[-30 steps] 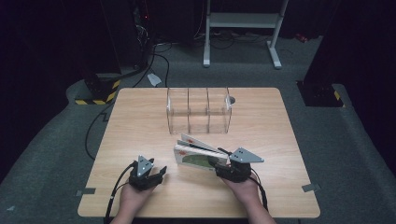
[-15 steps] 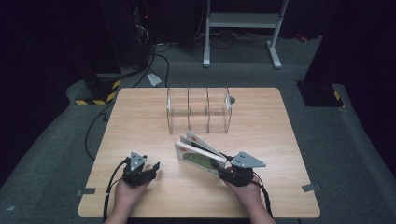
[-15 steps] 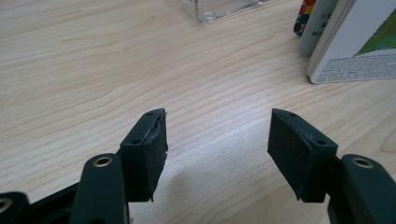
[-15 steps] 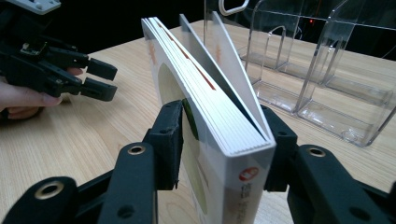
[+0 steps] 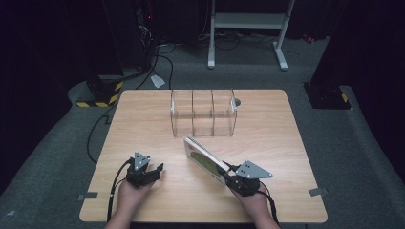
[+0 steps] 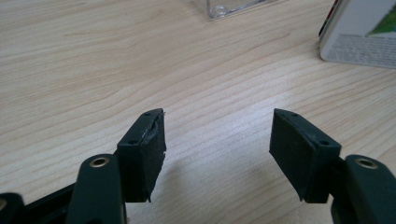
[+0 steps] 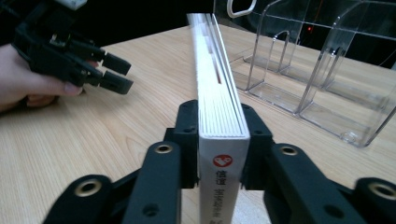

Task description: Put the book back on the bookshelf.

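Note:
A white book (image 5: 206, 161) with a green and red cover is held tilted over the table's front middle. My right gripper (image 5: 228, 176) is shut on its near end; in the right gripper view the book (image 7: 217, 116) stands on edge between the jaws, spine toward the camera. A clear plastic organizer (image 5: 203, 113) with three compartments stands behind it at the table's middle back, also seen as the organizer (image 7: 322, 60). My left gripper (image 5: 157, 170) rests low at the front left, open with nothing between its fingers (image 6: 144, 154).
The wooden table (image 5: 143, 119) has bare wood to the left and right of the organizer. A corner of the book (image 6: 359, 32) lies ahead of the left gripper. A white metal stand (image 5: 248, 28) and cables are on the floor beyond the table.
My left gripper has drawn back toward the front left edge. My right gripper has slid right and nearer with the book, which is now angled more along the table.

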`<state>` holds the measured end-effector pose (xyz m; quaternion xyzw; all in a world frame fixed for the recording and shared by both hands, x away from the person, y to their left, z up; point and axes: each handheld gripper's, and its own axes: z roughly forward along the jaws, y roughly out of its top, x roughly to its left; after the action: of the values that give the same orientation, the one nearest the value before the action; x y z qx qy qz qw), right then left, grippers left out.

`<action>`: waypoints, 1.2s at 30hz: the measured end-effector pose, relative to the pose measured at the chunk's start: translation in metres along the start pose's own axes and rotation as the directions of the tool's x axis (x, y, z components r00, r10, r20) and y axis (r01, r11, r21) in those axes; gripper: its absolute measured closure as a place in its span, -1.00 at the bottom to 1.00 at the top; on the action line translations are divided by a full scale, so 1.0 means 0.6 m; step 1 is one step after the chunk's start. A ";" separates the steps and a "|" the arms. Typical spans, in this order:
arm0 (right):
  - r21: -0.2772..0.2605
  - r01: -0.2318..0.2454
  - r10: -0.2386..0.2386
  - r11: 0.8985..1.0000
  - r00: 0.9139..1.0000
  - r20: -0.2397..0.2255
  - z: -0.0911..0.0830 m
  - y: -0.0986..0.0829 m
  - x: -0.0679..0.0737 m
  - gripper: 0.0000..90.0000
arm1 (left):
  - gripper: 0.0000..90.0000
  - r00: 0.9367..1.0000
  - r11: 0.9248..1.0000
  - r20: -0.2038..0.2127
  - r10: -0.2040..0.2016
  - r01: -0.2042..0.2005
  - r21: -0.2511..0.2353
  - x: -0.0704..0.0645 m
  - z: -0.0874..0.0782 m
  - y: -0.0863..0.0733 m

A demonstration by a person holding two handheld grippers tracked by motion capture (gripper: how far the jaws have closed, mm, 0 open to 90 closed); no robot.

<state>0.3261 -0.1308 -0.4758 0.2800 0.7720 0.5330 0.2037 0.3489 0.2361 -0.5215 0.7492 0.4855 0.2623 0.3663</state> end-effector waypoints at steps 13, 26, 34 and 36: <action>-0.004 -0.016 0.016 1.000 0.997 0.074 -0.038 -0.012 -0.006 0.65 | -0.23 0.999 0.998 -0.015 0.042 -0.041 0.039 0.001 0.027 0.014; -0.011 -0.099 0.098 0.995 0.967 0.235 -0.085 -0.030 -0.036 0.64 | -0.24 0.999 0.997 0.048 -0.001 -0.003 0.080 0.006 0.040 0.017; -0.024 -0.165 0.165 0.986 0.947 0.275 -0.090 -0.031 -0.047 0.63 | -0.26 0.999 0.997 0.054 0.002 -0.006 0.081 0.005 0.039 0.016; -0.022 -0.181 0.180 0.983 0.942 0.282 -0.086 -0.028 -0.049 0.61 | -0.27 0.999 0.997 0.053 0.001 -0.006 0.082 0.005 0.038 0.015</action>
<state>0.3132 -0.1908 -0.4730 0.4232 0.7072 0.5023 0.2616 0.3721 0.2295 -0.5277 0.7710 0.4847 0.2230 0.3476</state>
